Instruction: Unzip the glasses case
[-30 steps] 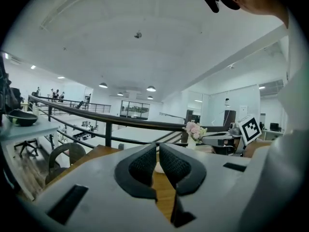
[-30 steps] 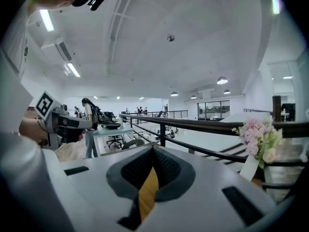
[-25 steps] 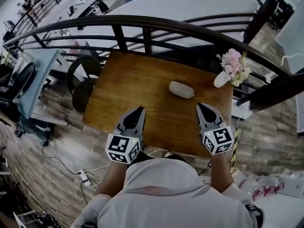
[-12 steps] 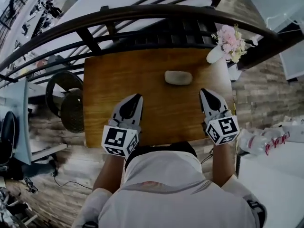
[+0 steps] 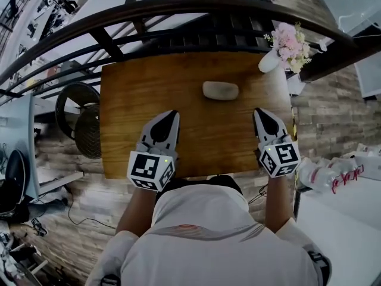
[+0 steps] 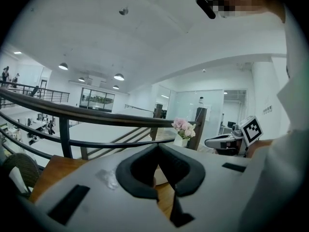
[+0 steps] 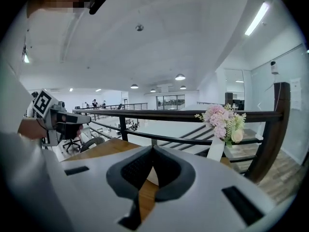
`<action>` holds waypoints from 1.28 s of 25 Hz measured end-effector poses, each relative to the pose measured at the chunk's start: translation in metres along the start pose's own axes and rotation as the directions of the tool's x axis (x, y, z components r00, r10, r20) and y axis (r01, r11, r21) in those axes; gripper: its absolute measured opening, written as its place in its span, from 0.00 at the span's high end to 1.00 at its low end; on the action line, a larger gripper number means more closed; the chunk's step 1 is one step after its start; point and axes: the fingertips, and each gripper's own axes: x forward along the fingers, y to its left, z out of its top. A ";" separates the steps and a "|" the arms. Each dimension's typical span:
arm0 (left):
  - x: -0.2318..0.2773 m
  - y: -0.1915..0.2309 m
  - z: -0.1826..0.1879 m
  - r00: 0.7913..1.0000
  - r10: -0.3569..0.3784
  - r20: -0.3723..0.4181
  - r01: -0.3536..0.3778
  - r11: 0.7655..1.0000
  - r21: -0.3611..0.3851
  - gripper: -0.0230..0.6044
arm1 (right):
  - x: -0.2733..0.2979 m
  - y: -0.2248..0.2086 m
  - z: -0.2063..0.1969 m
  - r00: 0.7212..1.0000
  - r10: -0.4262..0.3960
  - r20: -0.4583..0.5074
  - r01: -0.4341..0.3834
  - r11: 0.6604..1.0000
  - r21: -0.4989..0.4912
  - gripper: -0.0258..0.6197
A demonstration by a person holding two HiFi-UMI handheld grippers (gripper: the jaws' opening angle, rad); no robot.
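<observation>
A grey oval glasses case (image 5: 220,90) lies zipped on the far half of the wooden table (image 5: 131,100). My left gripper (image 5: 172,114) hovers over the table's near half, to the left of and short of the case, jaws shut and empty. My right gripper (image 5: 260,111) is level with it near the table's right edge, also shut on nothing. In the left gripper view the jaws (image 6: 157,147) meet at their tips, with a pale bit of the case (image 6: 159,177) behind them. The right gripper view shows shut jaws (image 7: 153,148) and the case (image 7: 151,176) beyond.
A white vase of pink flowers (image 5: 287,45) stands at the table's far right corner. A dark curved railing (image 5: 178,8) runs just behind the table. Round chairs (image 5: 80,121) sit to the left, on the floor below.
The head view has swung, so the table now sits squarer in the frame. Both grippers have edged forward over the table and stay shut. The case has not moved.
</observation>
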 end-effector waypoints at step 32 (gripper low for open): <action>0.026 0.002 -0.085 0.979 0.111 -0.171 -0.129 0.987 -0.100 0.94 | 0.222 -0.045 -0.204 0.761 0.293 -0.579 -0.585 0.697 -0.416 0.22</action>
